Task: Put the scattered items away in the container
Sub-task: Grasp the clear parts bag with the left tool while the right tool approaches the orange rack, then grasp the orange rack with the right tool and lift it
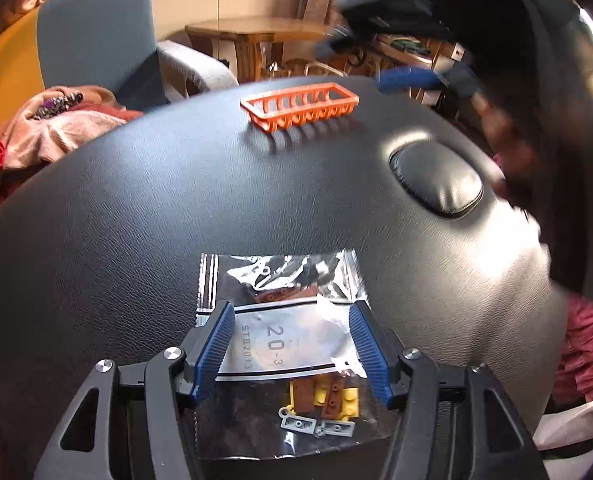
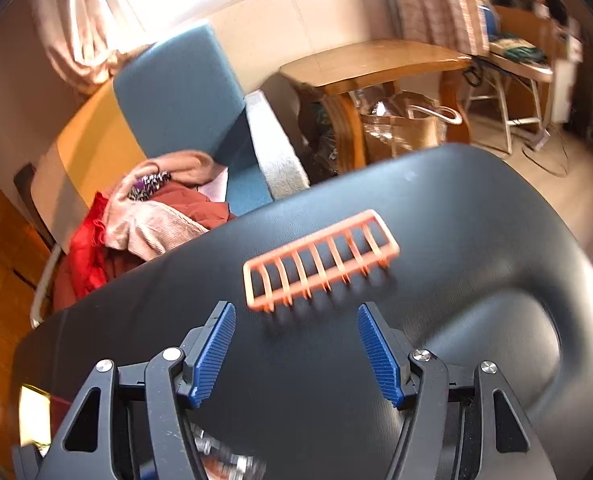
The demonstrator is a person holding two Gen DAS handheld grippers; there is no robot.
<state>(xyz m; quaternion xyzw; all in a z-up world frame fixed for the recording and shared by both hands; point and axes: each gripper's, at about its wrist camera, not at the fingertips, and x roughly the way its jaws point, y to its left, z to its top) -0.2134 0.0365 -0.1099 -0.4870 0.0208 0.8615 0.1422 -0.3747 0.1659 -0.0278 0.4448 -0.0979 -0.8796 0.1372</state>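
Note:
A clear plastic bag of small toy bricks (image 1: pixel 292 344) lies on the black padded surface (image 1: pixel 136 208). My left gripper (image 1: pixel 292 308) is open, its blue pads on either side of the bag, not closed on it. An orange slotted basket (image 1: pixel 301 106) stands farther back on the surface. In the right wrist view the basket (image 2: pixel 320 262) lies just ahead of my open, empty right gripper (image 2: pixel 296 312). The right gripper shows blurred at the upper right of the left wrist view (image 1: pixel 412 78). A blurred bit of bag shows under the right gripper (image 2: pixel 224 460).
An oval recess (image 1: pixel 436 180) sits in the surface right of the basket. A blue-grey armchair (image 2: pixel 192 104) with piled clothes (image 2: pixel 148 216) stands behind the surface, and a wooden table (image 2: pixel 372 60) beyond it.

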